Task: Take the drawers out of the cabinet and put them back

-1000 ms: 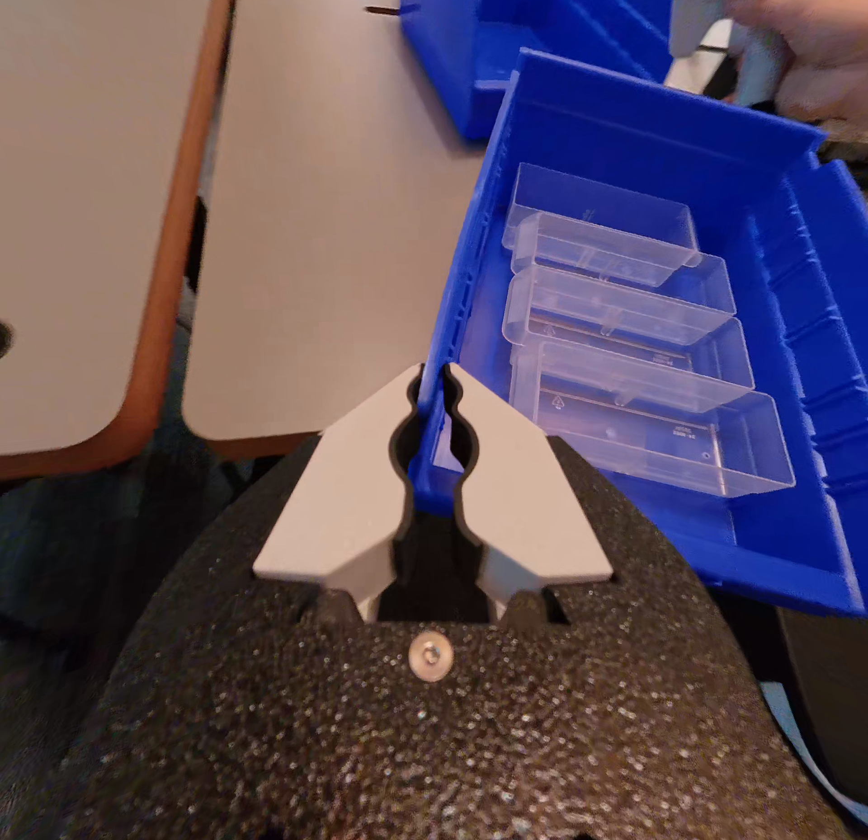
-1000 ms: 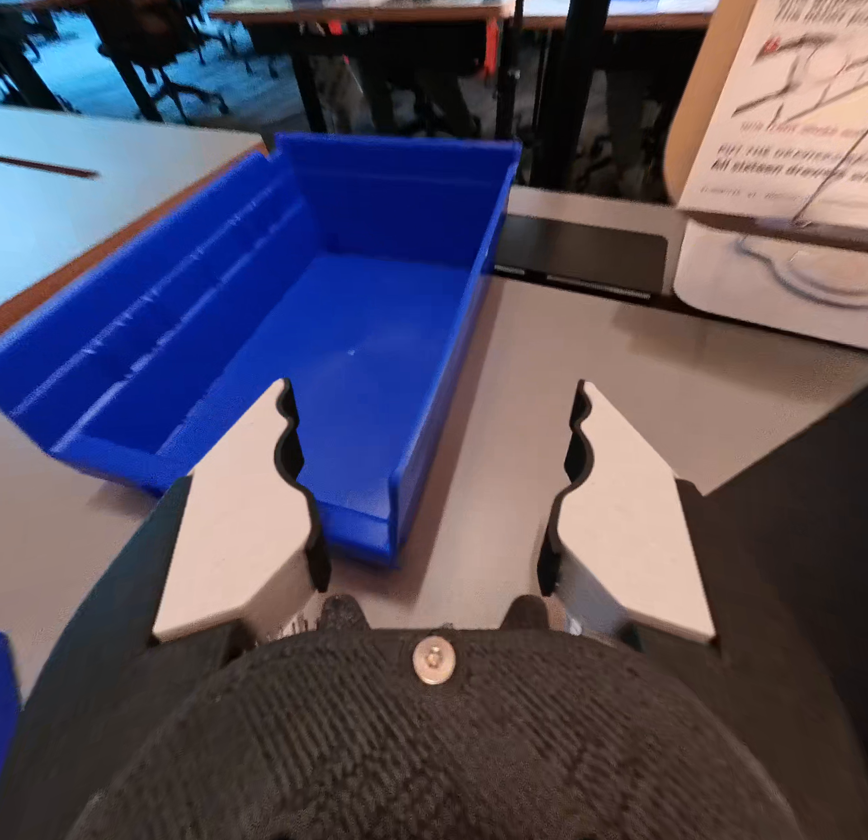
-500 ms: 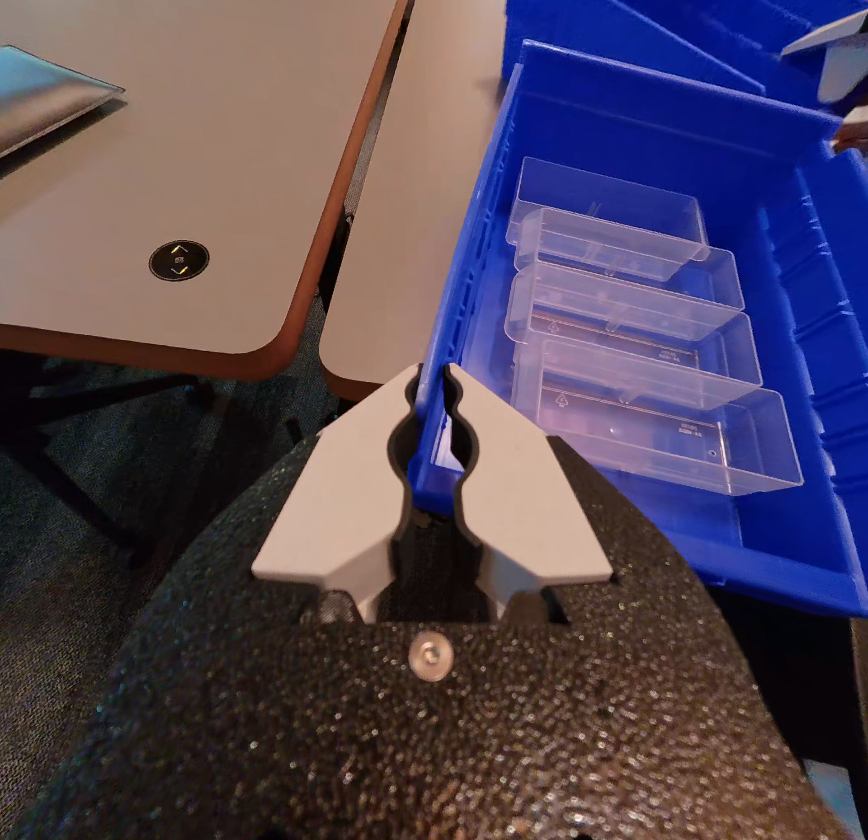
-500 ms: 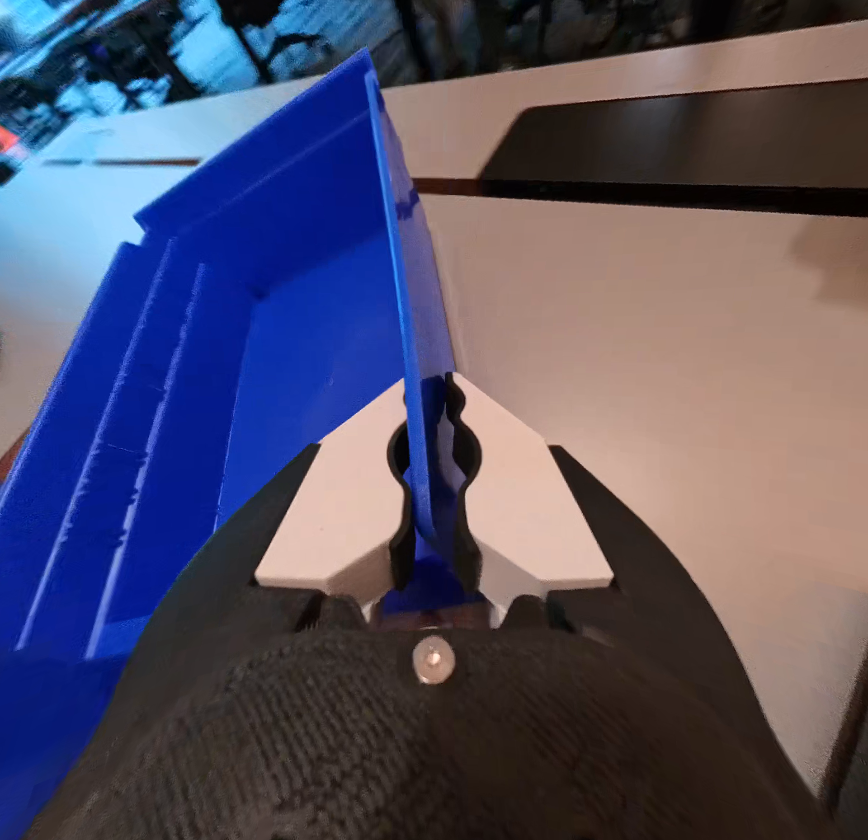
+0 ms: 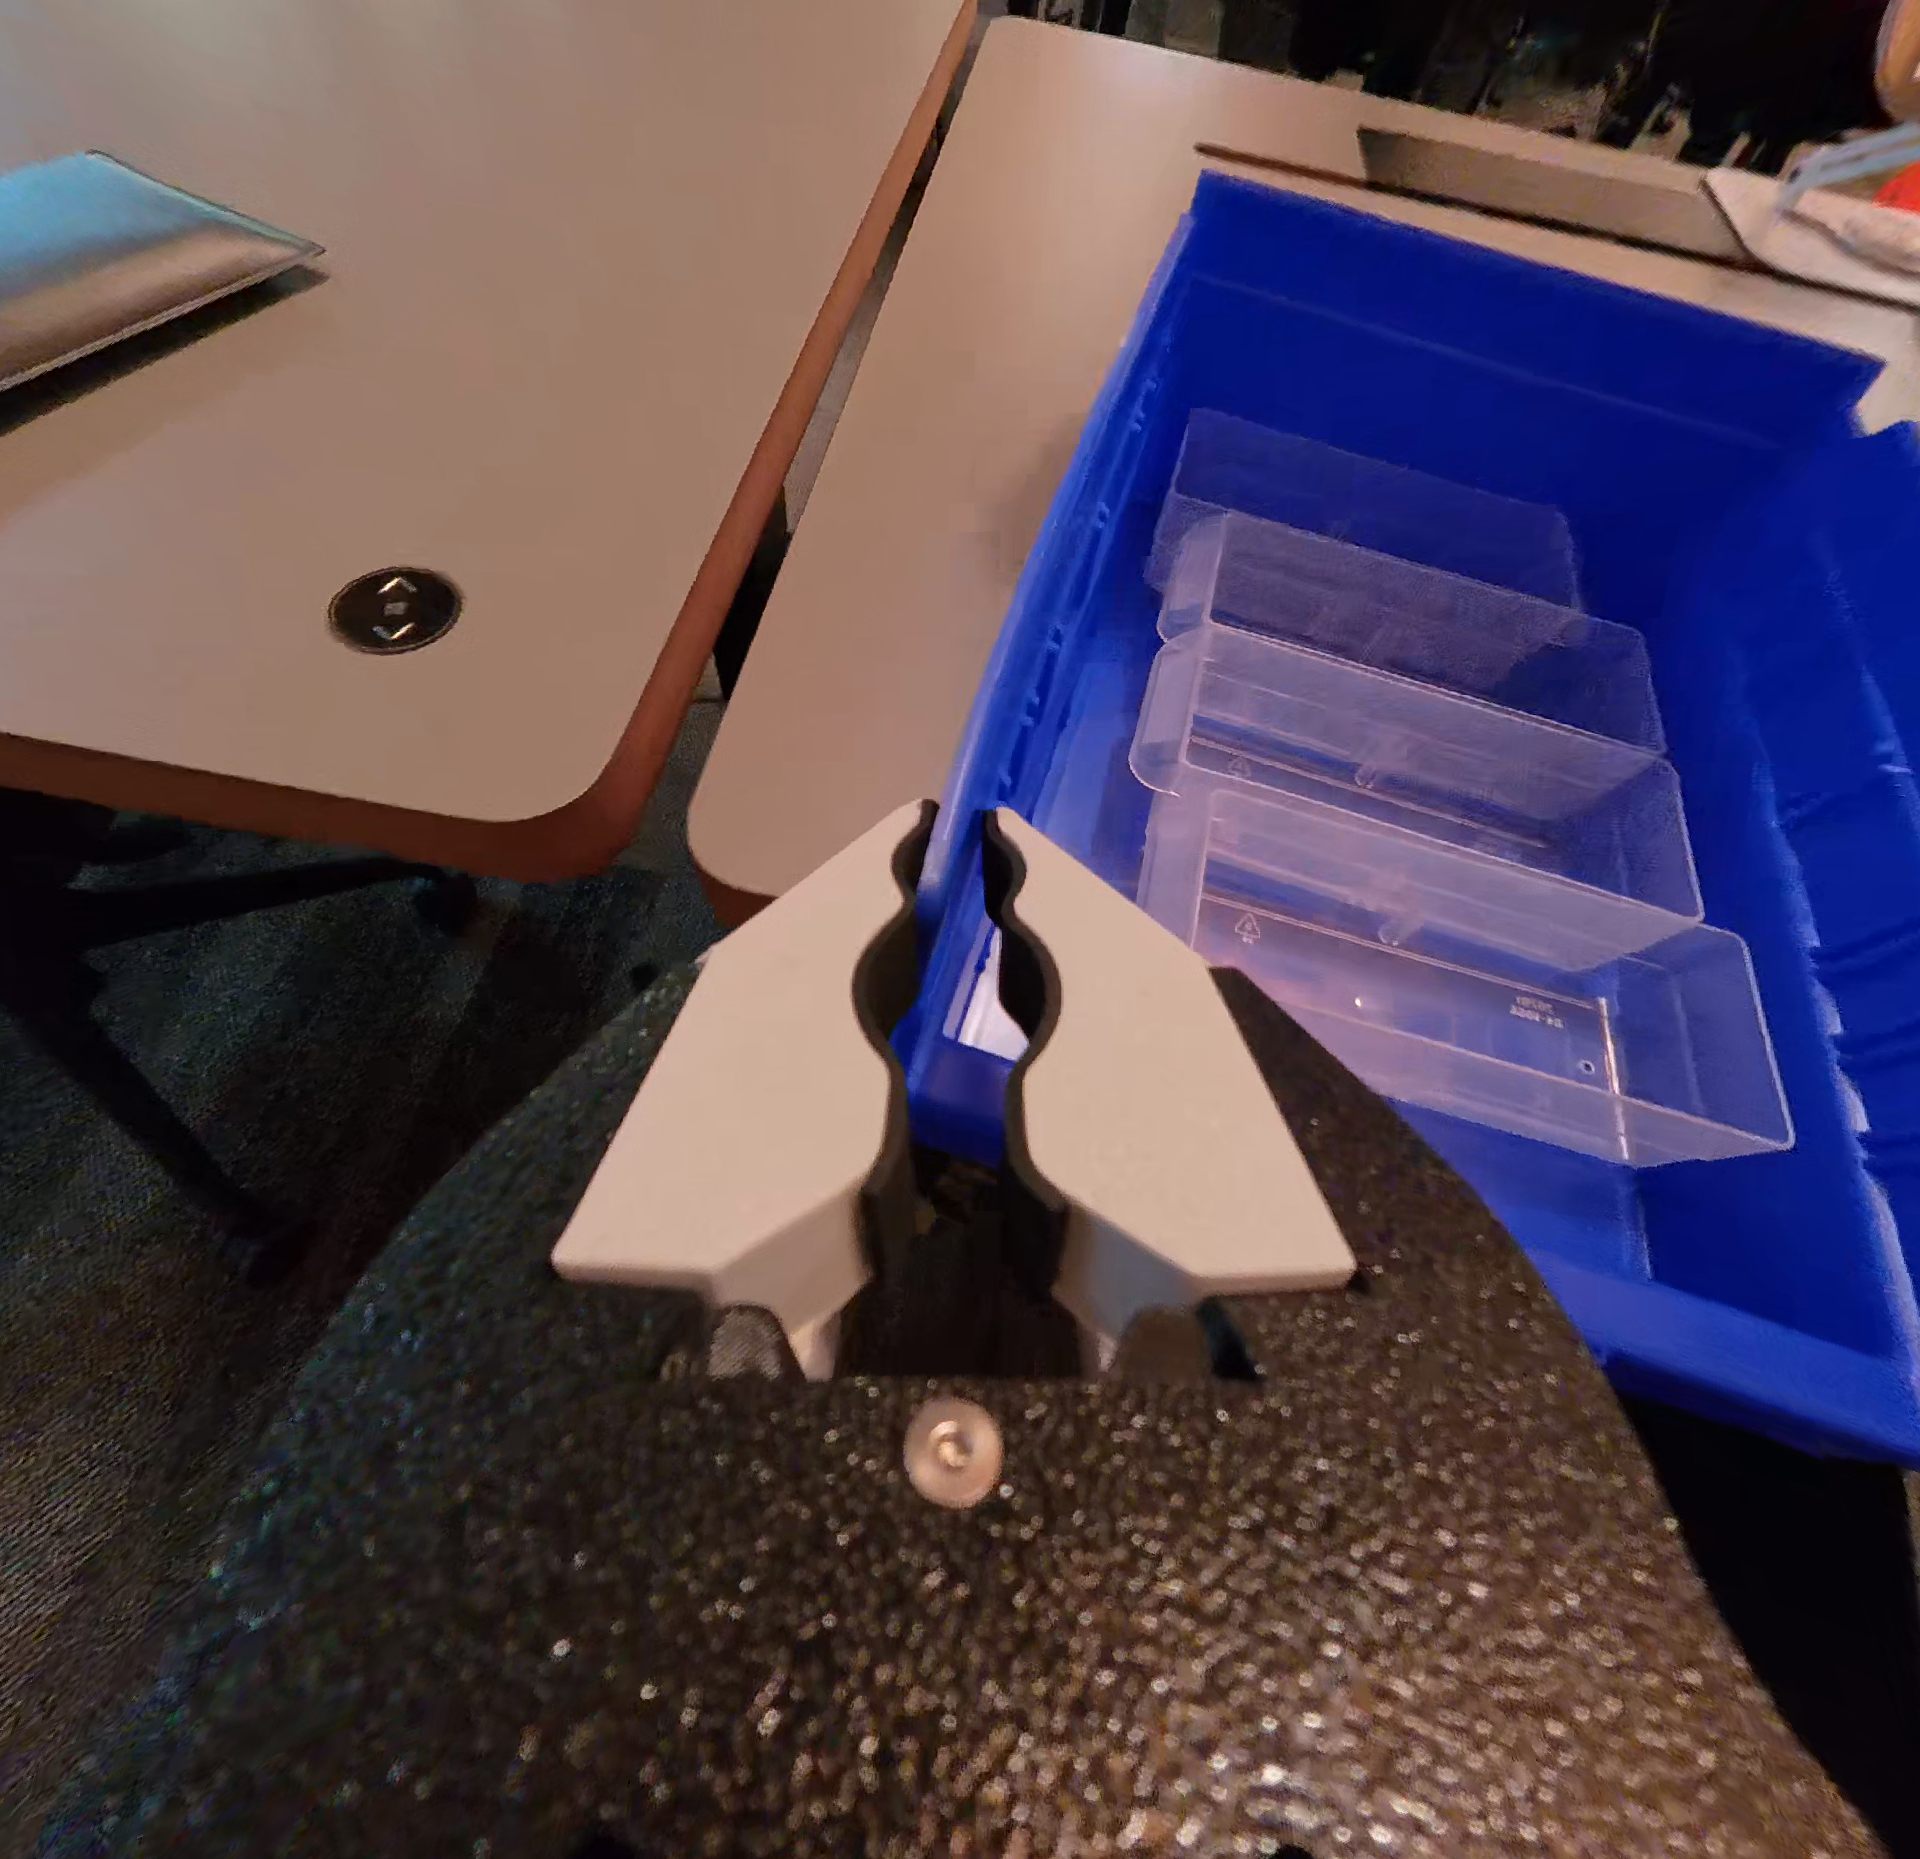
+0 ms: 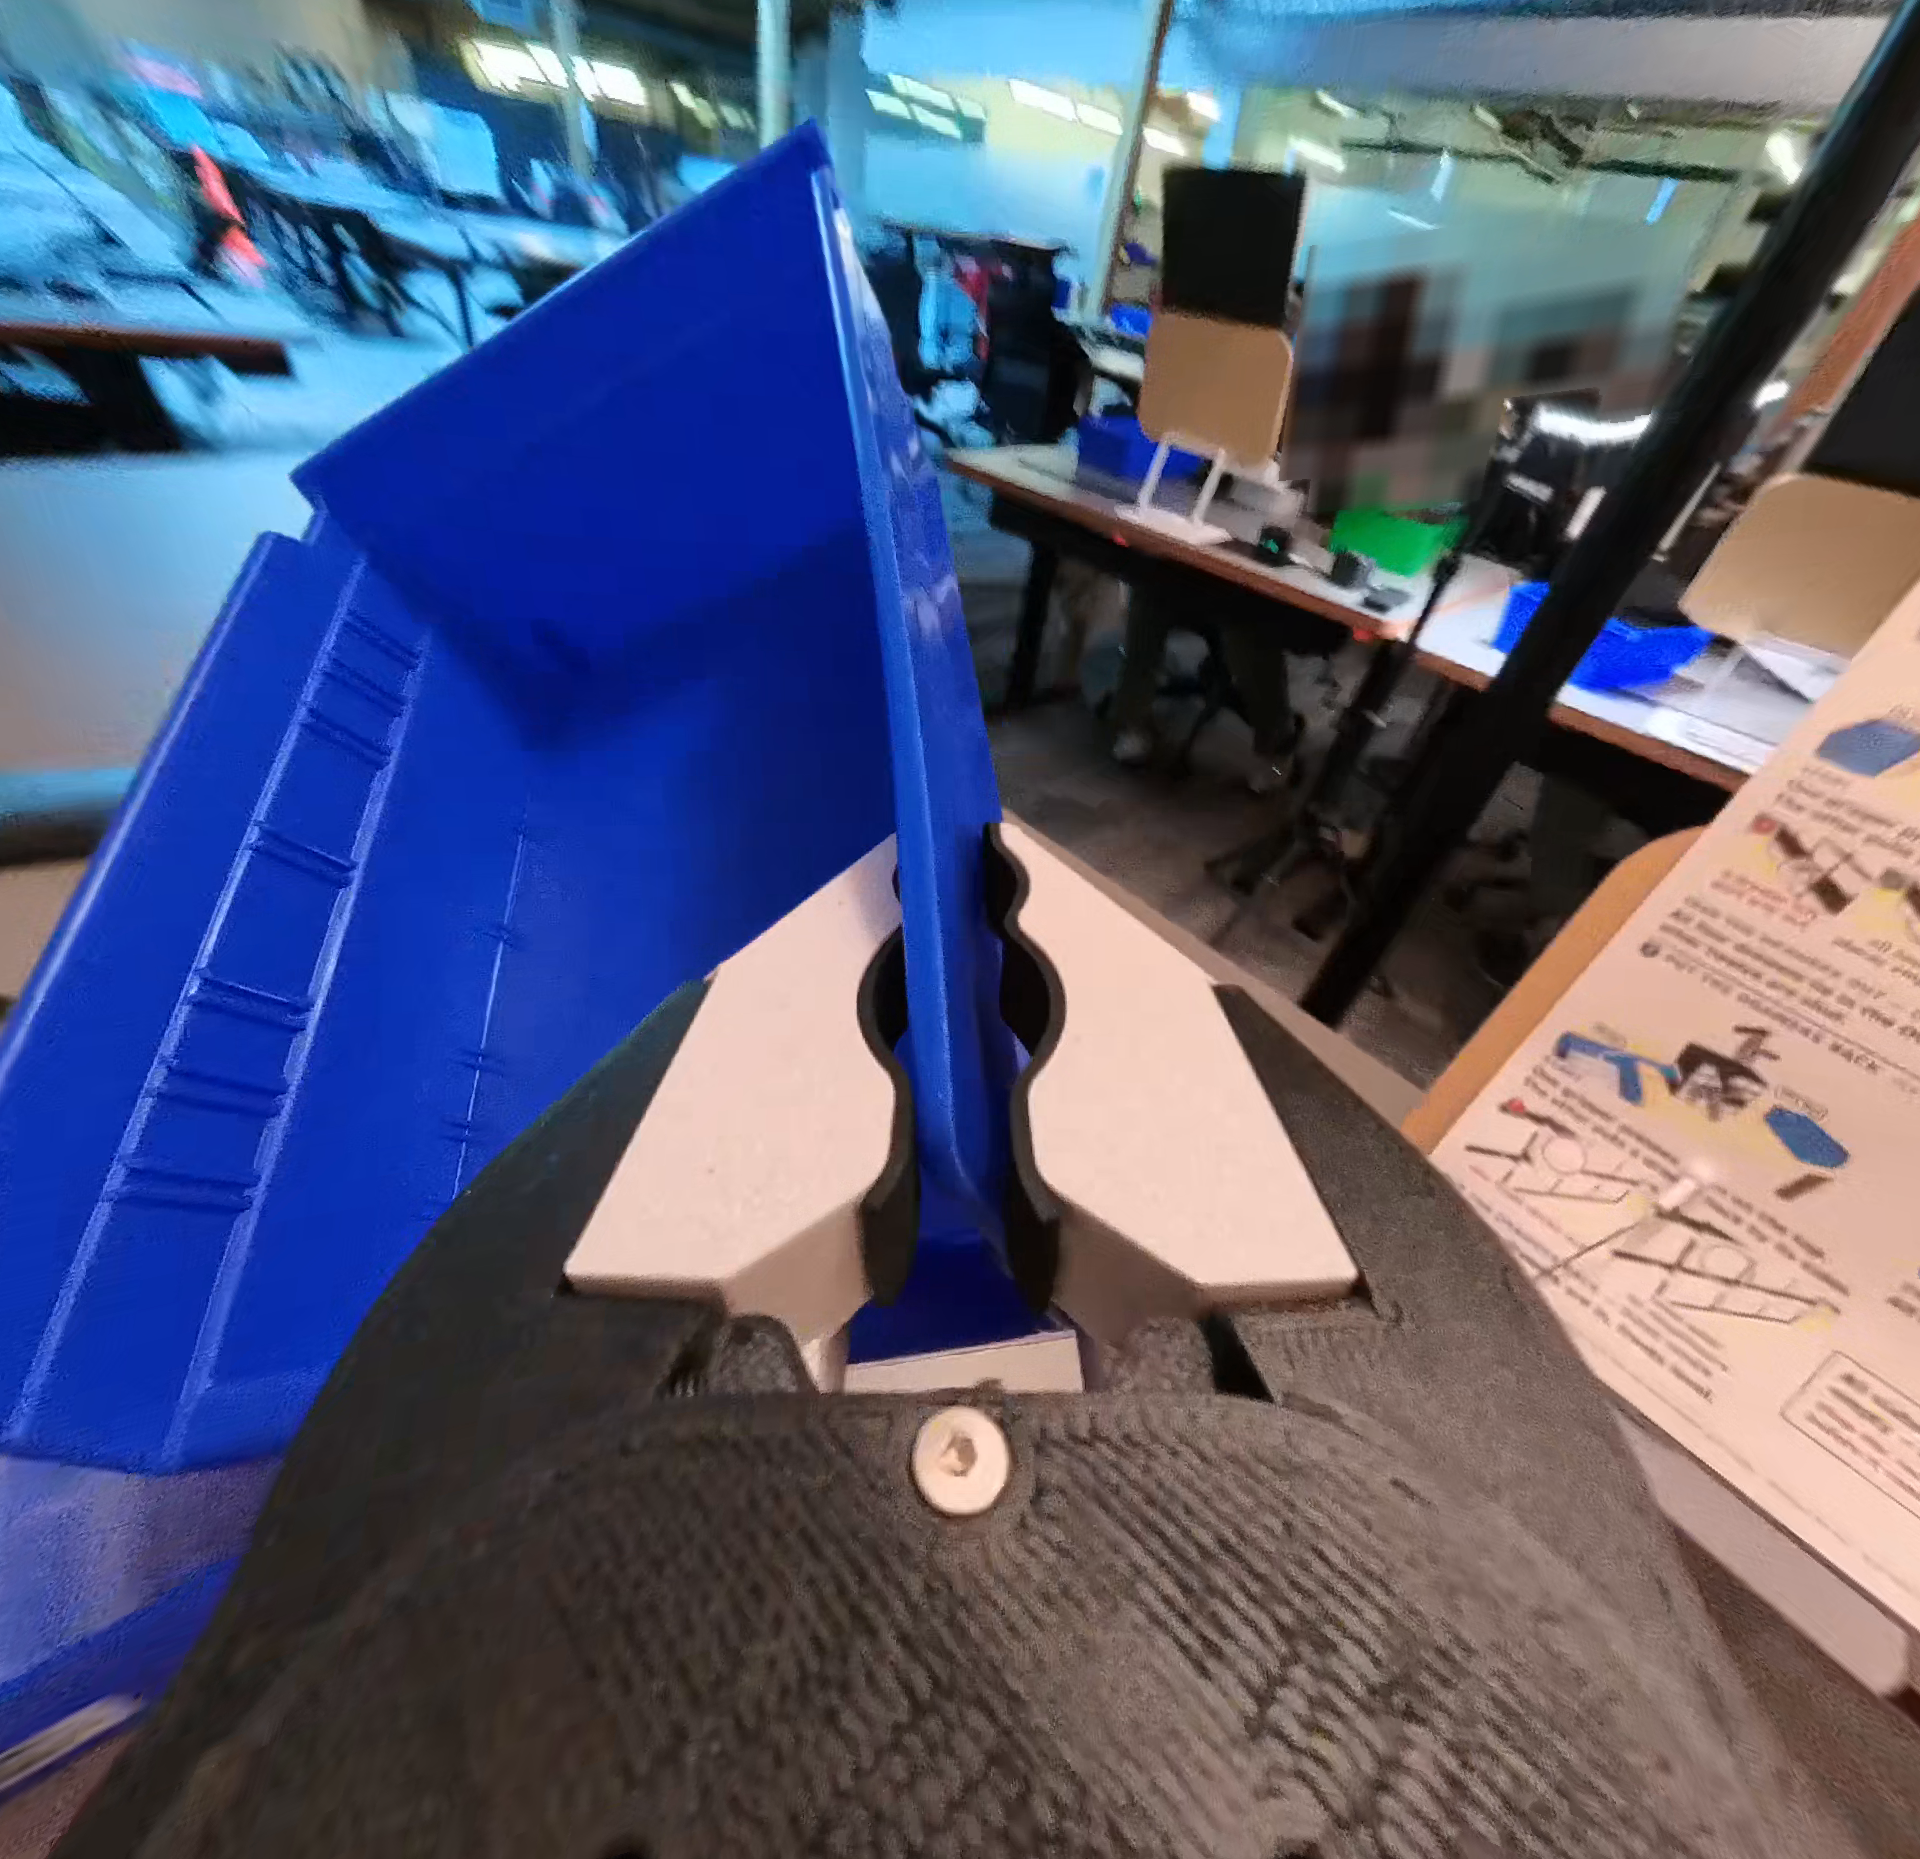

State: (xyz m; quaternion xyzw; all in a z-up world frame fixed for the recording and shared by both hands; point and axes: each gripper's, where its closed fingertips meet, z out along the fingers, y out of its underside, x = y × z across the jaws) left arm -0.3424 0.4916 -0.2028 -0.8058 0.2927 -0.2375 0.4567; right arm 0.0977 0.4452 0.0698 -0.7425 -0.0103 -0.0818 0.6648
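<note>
The left gripper point(image 5: 956, 853) is clenched on the near corner of a blue bin point(image 5: 1039, 729), its fingers either side of the bin's left wall where that wall meets the short near wall. The bin's long axis runs from the gripper away toward 1 o'clock in the left wrist view, open side up. Inside lie clear plastic drawers point(image 5: 1455, 874), four as far as the overlap lets me count. They are stacked like shingles along the bin's length, each one's long axis crosswise to the bin and tilted from 10 toward 4 o'clock. The nearest drawer has small moulded marks and a recycling triangle on its floor, too small to read. The bin overlaps the near edge of a grey table point(image 5: 935, 407). At 10 o'clock, across a narrow gap, stands a second table point(image 5: 416, 355) with a brown edge, a round black control button point(image 5: 395, 610) set into it and a dark flat sleeve point(image 5: 114, 251) at the left margin.

The right gripper point(image 6: 940, 853) is clenched on the right side wall of an empty blue bin point(image 6: 520, 770). This bin is tipped up, its long axis rising toward 12 o'clock and its open side facing 9 o'clock. At 3 o'clock leans an illustrated instruction sheet point(image 6: 1714, 1134) on a tan board; its print is blurred.
</note>
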